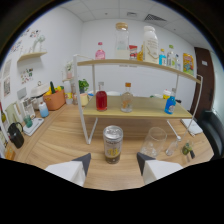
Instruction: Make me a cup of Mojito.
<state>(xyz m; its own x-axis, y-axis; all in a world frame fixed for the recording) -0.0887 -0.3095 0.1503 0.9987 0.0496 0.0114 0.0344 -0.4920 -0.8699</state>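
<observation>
The gripper point(112, 159) is hovering low over the wooden table point(65, 142) with its jaws standing apart, and a drink can point(113, 144) with a silver top and yellow label is standing upright just ahead of the fingertips, in line with the gap between them but not yet inside it. Neither finger is touching it. Just beside the can, toward the table's right side, an empty clear glass point(153, 142) is waiting, and a smaller clear glass point(172, 147) is sitting a little further along.

Behind them a two-tier shelf rack point(145, 106) is carrying a red bottle point(101, 97), an amber-capped clear bottle point(127, 98) and a blue bottle point(170, 104) on its lower board, with more bottles on the upper one.

The step in hand is probably taking hold of the can for the Mojito. To do it well, the gripper should be travelling straight forward so the can is passing centrally between the fingers, gripping around mid-height rather than near the rim, and closing gently, since a thin can dents and slips. The right finger should be kept clear of the neighbouring glass.
</observation>
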